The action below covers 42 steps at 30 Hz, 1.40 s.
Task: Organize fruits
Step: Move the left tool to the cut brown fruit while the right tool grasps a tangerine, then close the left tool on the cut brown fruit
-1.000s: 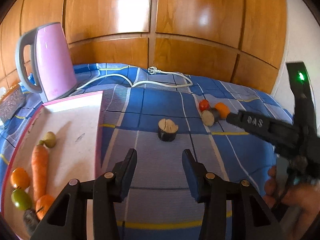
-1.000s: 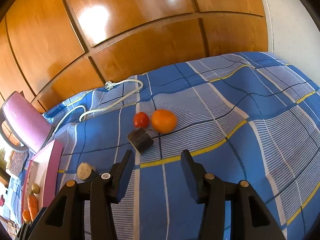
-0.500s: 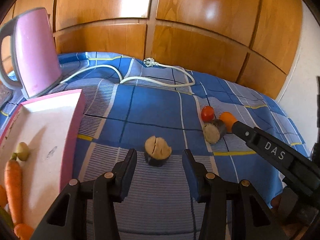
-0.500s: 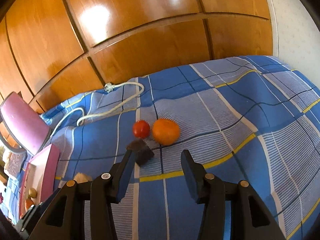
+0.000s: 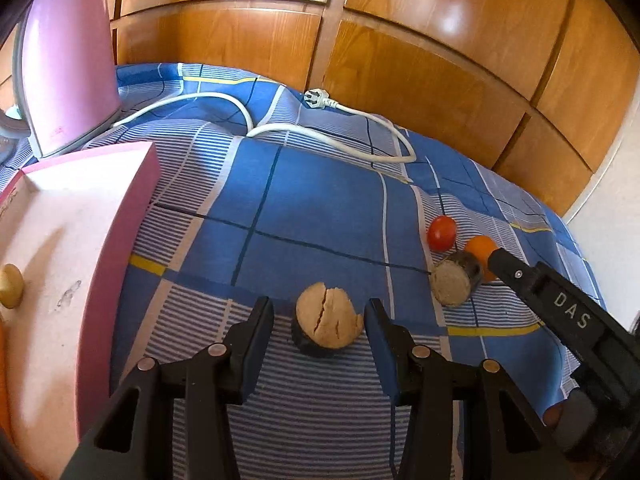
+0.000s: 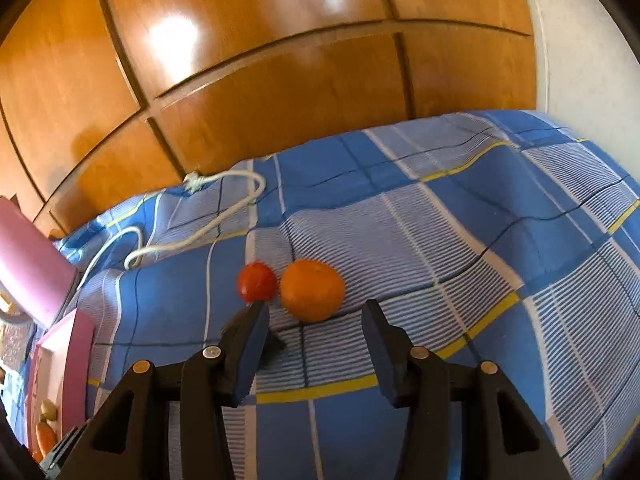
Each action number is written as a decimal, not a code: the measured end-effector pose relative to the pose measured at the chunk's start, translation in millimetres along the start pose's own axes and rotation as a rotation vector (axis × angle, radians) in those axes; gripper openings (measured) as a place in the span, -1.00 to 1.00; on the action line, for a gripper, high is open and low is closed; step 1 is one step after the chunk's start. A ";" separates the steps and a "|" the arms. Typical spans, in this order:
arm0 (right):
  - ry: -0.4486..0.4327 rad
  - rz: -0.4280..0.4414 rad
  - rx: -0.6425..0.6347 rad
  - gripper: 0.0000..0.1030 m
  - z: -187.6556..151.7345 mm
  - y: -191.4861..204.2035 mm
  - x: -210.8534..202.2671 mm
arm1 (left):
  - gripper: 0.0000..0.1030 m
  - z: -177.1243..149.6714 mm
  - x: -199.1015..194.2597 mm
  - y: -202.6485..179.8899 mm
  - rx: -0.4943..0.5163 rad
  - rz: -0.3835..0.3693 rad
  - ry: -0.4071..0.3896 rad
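A dark-skinned cut chunk with a cracked tan face lies on the blue checked cloth, between the fingertips of my left gripper. That gripper is open, with a gap on the chunk's left side. To the right lie a second cut chunk, a red tomato and an orange, the orange half hidden by my right gripper's finger. In the right wrist view my right gripper is open and empty, just short of the orange. The tomato is at its left.
A pink tray holding a small yellowish fruit stands at the left, and a carrot shows in it. A pink kettle stands behind the tray. Its white cable loops across the far cloth below wooden panels.
My left gripper moved forward and down until the cracked chunk lay between its fingers; the tray slid off to the left. My right gripper crept closer to the orange.
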State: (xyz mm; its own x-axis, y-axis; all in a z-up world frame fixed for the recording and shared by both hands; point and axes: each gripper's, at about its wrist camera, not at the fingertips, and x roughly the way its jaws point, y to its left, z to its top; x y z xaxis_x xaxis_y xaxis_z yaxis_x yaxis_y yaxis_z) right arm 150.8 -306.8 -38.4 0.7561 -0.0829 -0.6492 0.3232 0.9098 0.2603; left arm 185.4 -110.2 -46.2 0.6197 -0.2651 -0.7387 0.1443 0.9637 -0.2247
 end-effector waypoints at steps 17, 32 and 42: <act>0.072 0.014 0.043 -0.05 15.5 -0.4 33.9 | 0.05 3.9 7.4 -3.7 0.022 0.025 0.004; 0.065 0.022 0.052 -0.23 15.7 -4.0 34.0 | -0.07 4.0 9.5 -1.2 0.012 0.040 0.001; 0.060 -0.018 0.062 -0.24 14.4 -14.2 27.2 | -0.08 4.7 9.4 -1.1 0.001 0.030 0.000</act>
State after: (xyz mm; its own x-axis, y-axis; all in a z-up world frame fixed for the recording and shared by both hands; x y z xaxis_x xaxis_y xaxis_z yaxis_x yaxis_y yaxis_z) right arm 175.0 -327.9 -49.4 0.7152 -0.0730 -0.6951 0.3725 0.8813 0.2908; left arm 194.8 -113.6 -49.9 0.6234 -0.2361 -0.7454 0.1264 0.9712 -0.2019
